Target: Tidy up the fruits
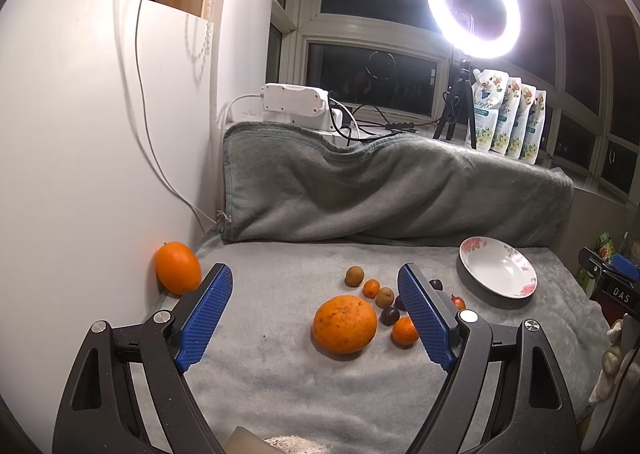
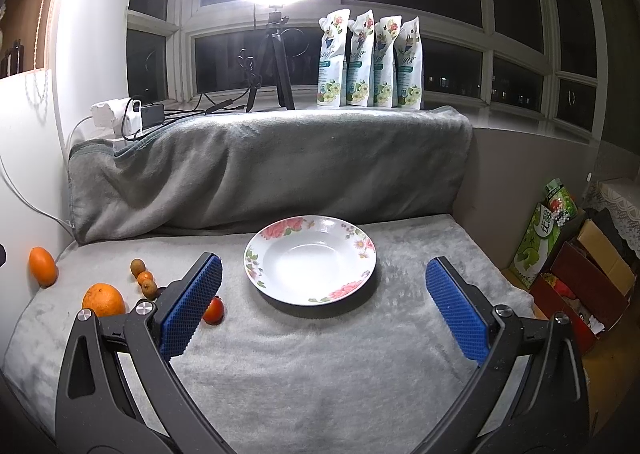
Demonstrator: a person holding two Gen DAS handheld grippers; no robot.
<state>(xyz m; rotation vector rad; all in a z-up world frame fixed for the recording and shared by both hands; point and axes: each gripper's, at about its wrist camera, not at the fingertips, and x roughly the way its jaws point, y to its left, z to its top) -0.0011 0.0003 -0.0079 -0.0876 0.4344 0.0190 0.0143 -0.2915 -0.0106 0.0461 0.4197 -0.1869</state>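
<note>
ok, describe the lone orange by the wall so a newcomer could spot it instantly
Start at the white wall on the left edge of the grey blanket. At its base, touching the wall, sits the lone orange, well left of the fruit cluster. Unlike the big round orange in that cluster, it is smooth, egg-shaped and stands alone.

glossy glazed plate (image 2: 256,274); fuzzy grey blanket (image 2: 320,366).

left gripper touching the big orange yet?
Apart. In the left wrist view the big orange sits on the grey blanket between the open fingers of the left gripper, with blanket visible on both sides of it.
</note>
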